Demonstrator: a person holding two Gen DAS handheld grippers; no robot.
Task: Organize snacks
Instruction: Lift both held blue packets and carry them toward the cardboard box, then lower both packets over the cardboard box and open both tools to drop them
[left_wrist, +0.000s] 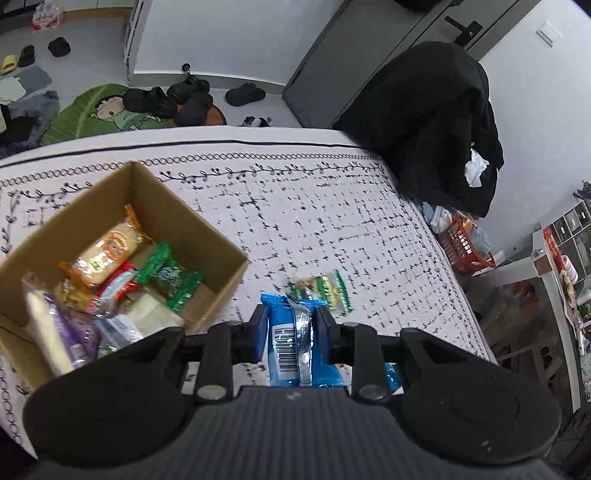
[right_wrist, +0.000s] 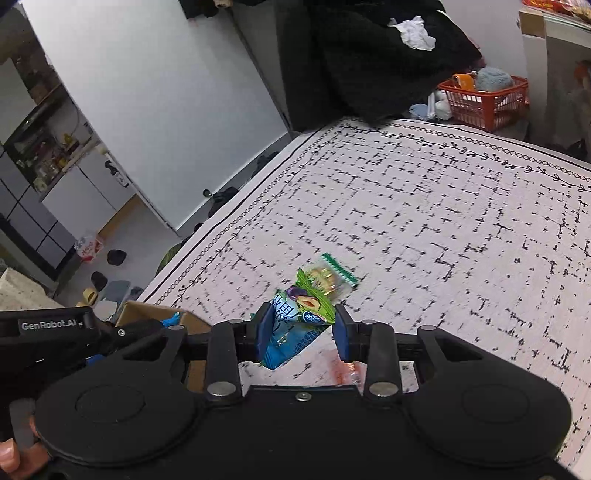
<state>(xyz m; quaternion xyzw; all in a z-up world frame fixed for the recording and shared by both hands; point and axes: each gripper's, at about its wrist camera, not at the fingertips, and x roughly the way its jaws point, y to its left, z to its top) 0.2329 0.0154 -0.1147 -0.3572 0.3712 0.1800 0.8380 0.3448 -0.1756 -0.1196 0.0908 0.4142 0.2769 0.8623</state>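
Left wrist view: the left gripper (left_wrist: 291, 332) has its jaws closed on a blue packet (left_wrist: 291, 336), held above the bed (left_wrist: 332, 221) just right of the cardboard box (left_wrist: 184, 221) already holding several snacks. Next it should carry the packet left over the box wall and let go. The right gripper (right_wrist: 298, 334) seems clamped on a green-and-blue packet (right_wrist: 295, 317), though blur leaves contact uncertain. One green snack (left_wrist: 321, 290) remains on the bed; nothing blocks the way.
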